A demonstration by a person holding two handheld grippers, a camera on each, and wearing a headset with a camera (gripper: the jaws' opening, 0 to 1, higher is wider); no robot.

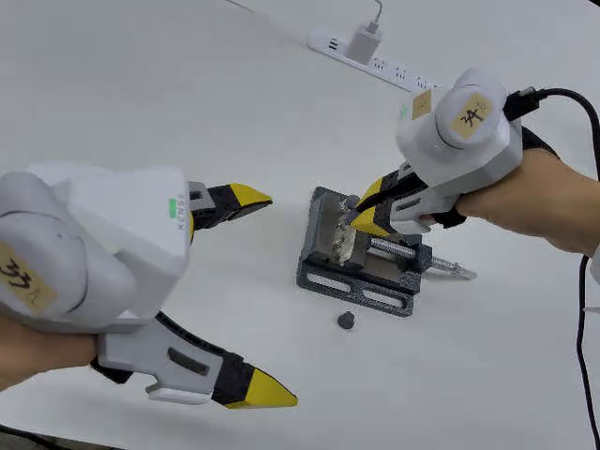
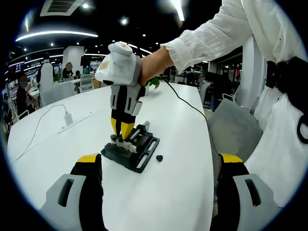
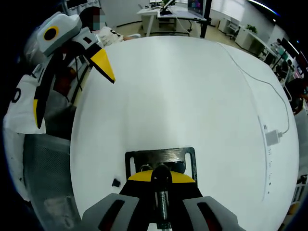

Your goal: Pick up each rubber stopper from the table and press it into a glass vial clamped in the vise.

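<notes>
pressing step in hand, one more to go
right claw (image 1: 361, 211) pinching grey stopper (image 1: 351, 202) at vial (image 1: 342, 242) in vise (image 1: 361, 284); left claw (image 1: 278, 300) spread wide, empty; spare stopper (image 1: 346, 321) lies on desk (image 1: 141, 94).

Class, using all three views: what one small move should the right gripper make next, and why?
Probably press straight down. The right gripper looks shut on a dark rubber stopper sitting at the glass vial clamped in the vise; whether it is fully seated is unclear. A second stopper lies on the table.
</notes>
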